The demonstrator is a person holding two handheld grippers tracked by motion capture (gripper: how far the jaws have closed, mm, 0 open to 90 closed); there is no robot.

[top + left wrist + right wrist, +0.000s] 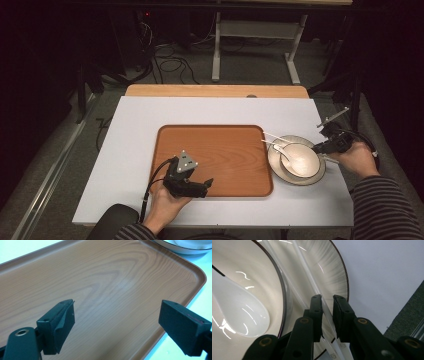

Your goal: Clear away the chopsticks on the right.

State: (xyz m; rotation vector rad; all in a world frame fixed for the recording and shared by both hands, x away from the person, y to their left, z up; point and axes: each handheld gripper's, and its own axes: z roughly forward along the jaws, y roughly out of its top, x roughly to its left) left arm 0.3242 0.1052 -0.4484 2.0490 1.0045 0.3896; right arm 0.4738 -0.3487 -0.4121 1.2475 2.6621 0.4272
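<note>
A pale plate (274, 156) with a dark rim lies on the white table top, right of a wooden tray (210, 145). On the plate stands a bowl (306, 159) with a white spoon (284, 154) in it. Two white chopsticks (273, 136) rest across the plate's far side. My right gripper (320, 148) reaches in from the right at the plate's edge. In the right gripper view, my right gripper (327, 298) is shut on one chopstick (310, 275) above the plate (334, 272), beside the bowl (265, 272) and spoon (242, 315). My left gripper (207, 184) (117, 307) hangs open over the tray's (105, 277) near edge, holding nothing.
The tray holds nothing. The white table top (135, 150) has bare room left of the tray and behind it. Past the table's far edge are a dark floor with cables and a white desk frame (216, 50). The plate's rim (180, 248) peeks in beyond the tray's corner.
</note>
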